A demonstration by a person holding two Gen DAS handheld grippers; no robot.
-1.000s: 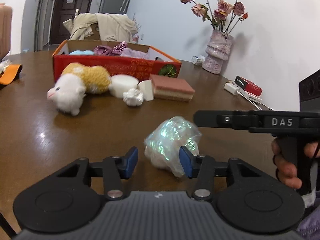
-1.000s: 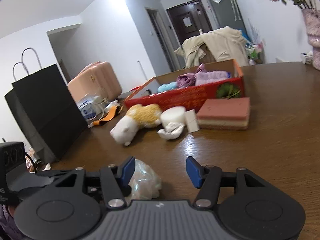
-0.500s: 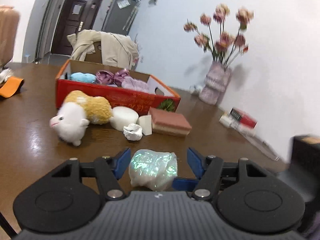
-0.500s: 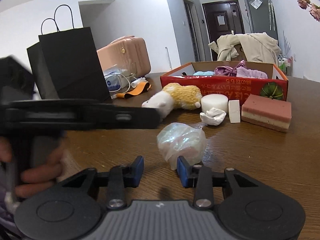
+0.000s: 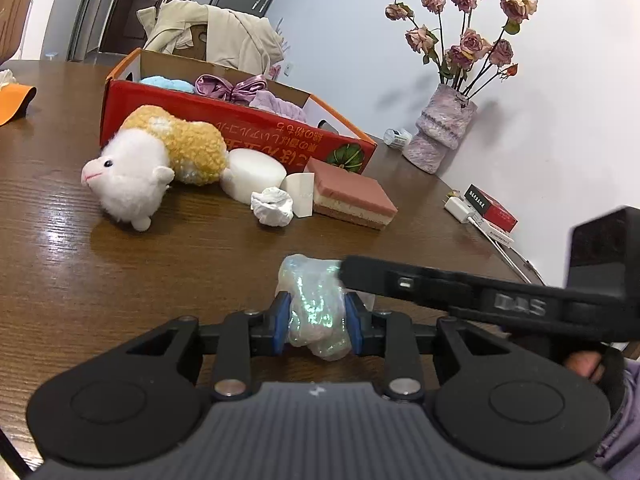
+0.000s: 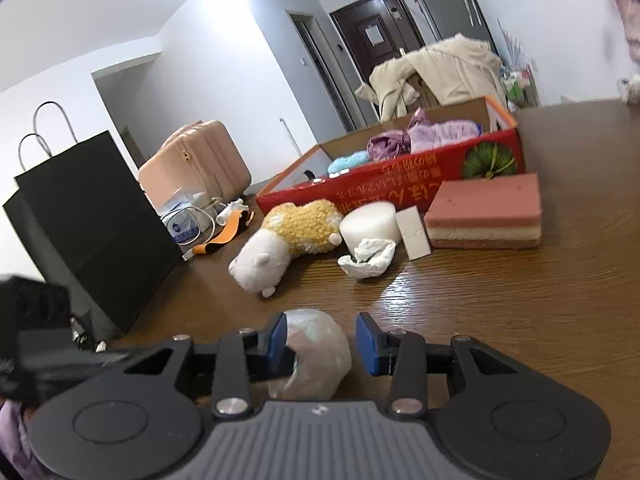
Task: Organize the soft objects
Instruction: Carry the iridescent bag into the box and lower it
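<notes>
The left gripper [image 5: 316, 326] has its blue-padded fingers pressed in on both sides of a crumpled, iridescent translucent plastic bag [image 5: 317, 312], which bulges above and below the pads just over the dark brown wooden table [image 5: 120, 276]. The right gripper [image 6: 321, 344] sits with its fingers spread apart around the same bag [image 6: 316, 356]; its left pad lies close against the bag while its right pad stands clear of it. In the left wrist view the black body of the right gripper crosses in front from the right, its tip touching the bag's upper right edge. Ahead of the left gripper, well apart, lie a white-and-yellow plush sheep [image 5: 152, 160], a white round foam disc [image 5: 256, 174], a crumpled white tissue wad [image 5: 273, 207], a small white wedge sponge [image 5: 301, 194] and a pink-and-cream layered rectangular sponge [image 5: 352, 200], all clustered just in front of an open red cardboard box [image 5: 240, 132] holding purple and blue soft fabrics. Farther ahead and to the right a textured lilac vase of dried pink roses [image 5: 442, 132] stands near the wall. Left of the right gripper stands a black paper shopping bag [image 6: 88, 232].
</notes>
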